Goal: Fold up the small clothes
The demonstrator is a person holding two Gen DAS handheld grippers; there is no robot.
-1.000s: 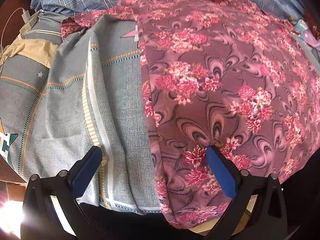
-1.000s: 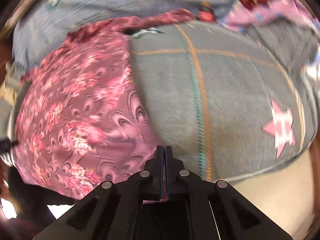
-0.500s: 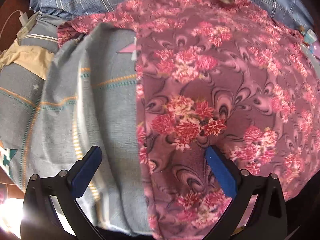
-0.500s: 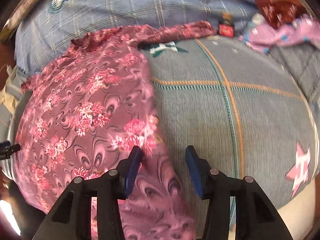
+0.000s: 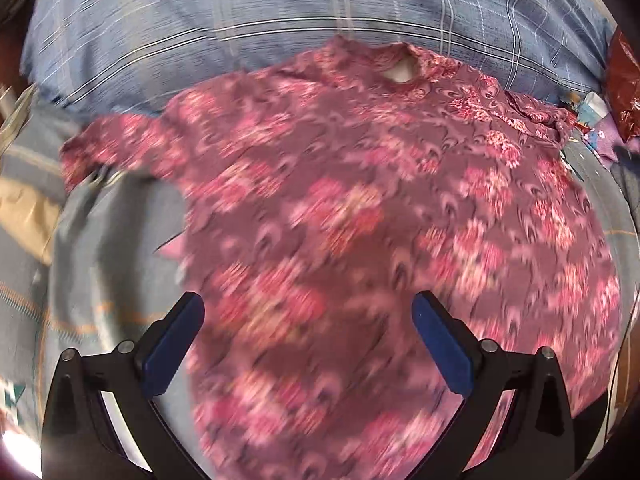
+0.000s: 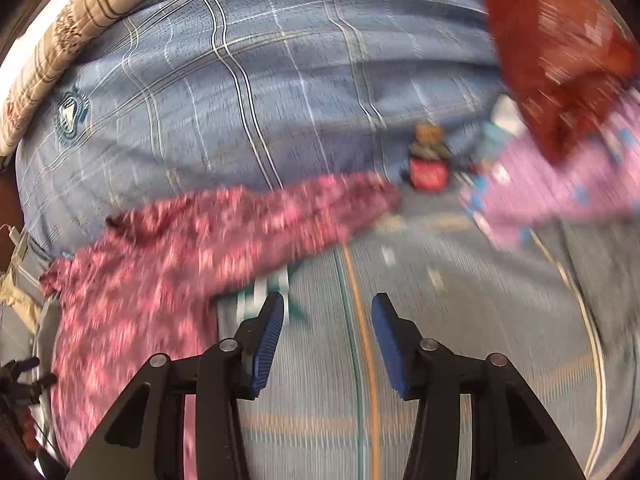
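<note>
Both grippers, left gripper point(image 5: 308, 330) and right gripper point(image 6: 328, 336), are open and hold nothing; the loose flowery top point(image 5: 360, 208) could bunch up if they grab badly.

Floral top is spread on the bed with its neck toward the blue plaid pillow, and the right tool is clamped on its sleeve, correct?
Not quite. In the right wrist view the right tool is open over bare bedsheet, its jaws just opened, nothing between them. The floral top does lie with its neck toward the blue plaid pillow.

Both tongs, left point(image 5: 308, 320) & right point(image 6: 328, 320), open (right just widened).
</note>
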